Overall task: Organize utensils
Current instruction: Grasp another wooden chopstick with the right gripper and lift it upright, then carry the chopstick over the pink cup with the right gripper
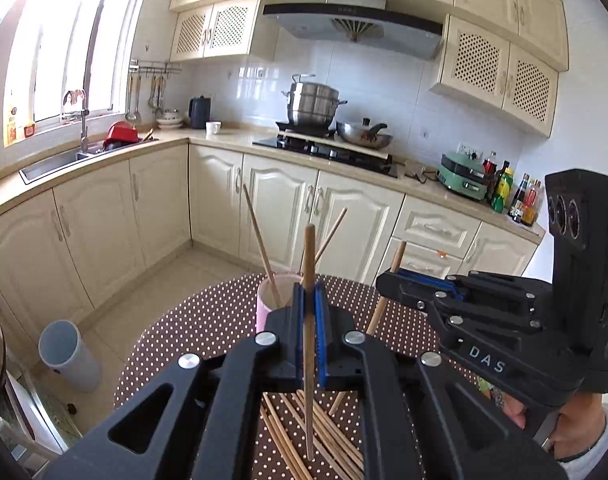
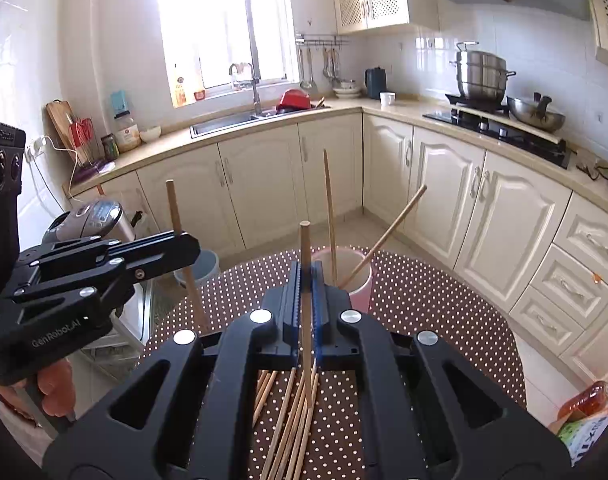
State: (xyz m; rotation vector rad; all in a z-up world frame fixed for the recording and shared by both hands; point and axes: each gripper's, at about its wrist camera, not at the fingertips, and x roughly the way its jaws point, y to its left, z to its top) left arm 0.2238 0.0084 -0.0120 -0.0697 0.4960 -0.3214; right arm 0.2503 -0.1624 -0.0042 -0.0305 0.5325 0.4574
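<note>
A pink cup (image 1: 266,300) stands on the dotted table and holds two chopsticks (image 1: 260,240); it also shows in the right wrist view (image 2: 360,284). My left gripper (image 1: 310,292) is shut on one upright wooden chopstick (image 1: 309,360), just right of the cup. My right gripper (image 2: 307,276) is shut on another upright chopstick (image 2: 305,312), just left of the cup. Several loose chopsticks (image 1: 324,436) lie on the table under both grippers, also seen in the right wrist view (image 2: 292,424). Each gripper shows in the other's view, the right one (image 1: 388,280) and the left one (image 2: 192,248).
The round brown table with white dots (image 2: 424,312) stands in a kitchen. A grey bin (image 1: 66,354) stands on the floor to the left. A rice cooker (image 2: 90,220) sits left of the table. Cream cabinets (image 1: 276,208) and a stove (image 1: 324,148) line the far side.
</note>
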